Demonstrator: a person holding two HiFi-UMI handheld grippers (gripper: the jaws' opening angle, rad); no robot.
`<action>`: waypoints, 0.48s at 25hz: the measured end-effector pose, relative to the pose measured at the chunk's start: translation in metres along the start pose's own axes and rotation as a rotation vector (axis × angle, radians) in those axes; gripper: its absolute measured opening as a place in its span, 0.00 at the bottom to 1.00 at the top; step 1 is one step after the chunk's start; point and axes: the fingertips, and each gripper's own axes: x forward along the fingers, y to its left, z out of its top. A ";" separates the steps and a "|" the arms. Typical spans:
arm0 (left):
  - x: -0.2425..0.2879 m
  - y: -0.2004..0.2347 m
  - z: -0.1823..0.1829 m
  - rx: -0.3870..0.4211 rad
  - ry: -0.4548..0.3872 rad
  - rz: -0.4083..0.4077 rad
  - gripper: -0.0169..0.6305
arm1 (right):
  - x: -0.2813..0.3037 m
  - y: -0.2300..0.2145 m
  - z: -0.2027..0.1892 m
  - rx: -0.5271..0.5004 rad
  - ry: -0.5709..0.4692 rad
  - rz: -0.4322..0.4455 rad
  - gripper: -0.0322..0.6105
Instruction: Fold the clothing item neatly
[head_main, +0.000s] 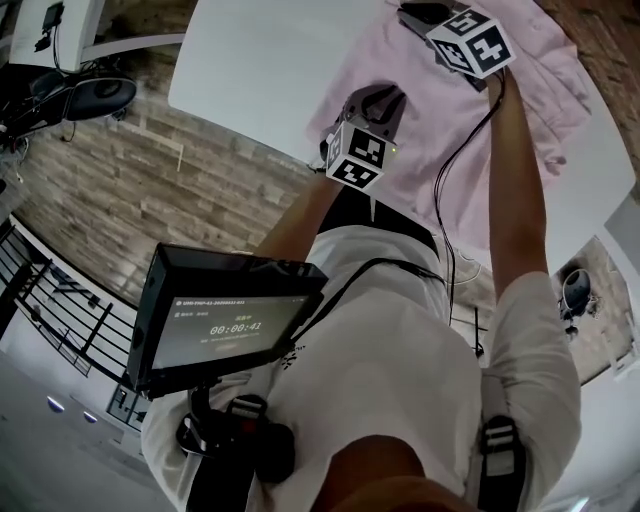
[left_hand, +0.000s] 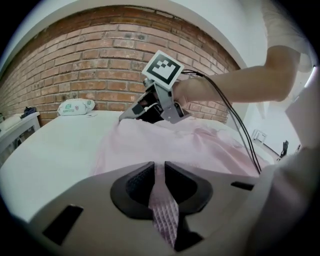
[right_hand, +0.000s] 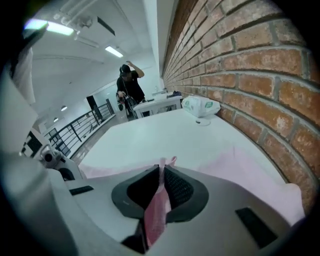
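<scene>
Between left gripper (left_hand: 159, 172) and right gripper (right_hand: 161, 176) jaws, garment (left_hand: 200, 145) sits pinched.

1. My right gripper (right_hand: 160, 170): jaws clamped on a fold of the pink garment (right_hand: 155, 215).
2. The rest of it spreads over the near right of the white table (right_hand: 165, 132), along the brick wall (right_hand: 250, 60).
3. Far end of the table: white packet (right_hand: 201, 106). A person (right_hand: 131, 90) stands beyond it.

Pale pink garment (head_main: 420, 110), rumpled, on white tbl (head_main: 250, 60)
</scene>
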 end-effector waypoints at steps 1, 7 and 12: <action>0.001 -0.001 0.001 -0.001 -0.003 -0.003 0.09 | -0.006 -0.002 0.007 0.002 -0.032 0.014 0.11; 0.004 -0.004 -0.002 0.003 0.006 -0.005 0.10 | -0.009 -0.023 0.012 -0.020 -0.108 -0.024 0.11; -0.012 0.007 -0.002 0.043 0.023 0.036 0.10 | -0.036 -0.012 0.011 -0.057 -0.098 -0.030 0.11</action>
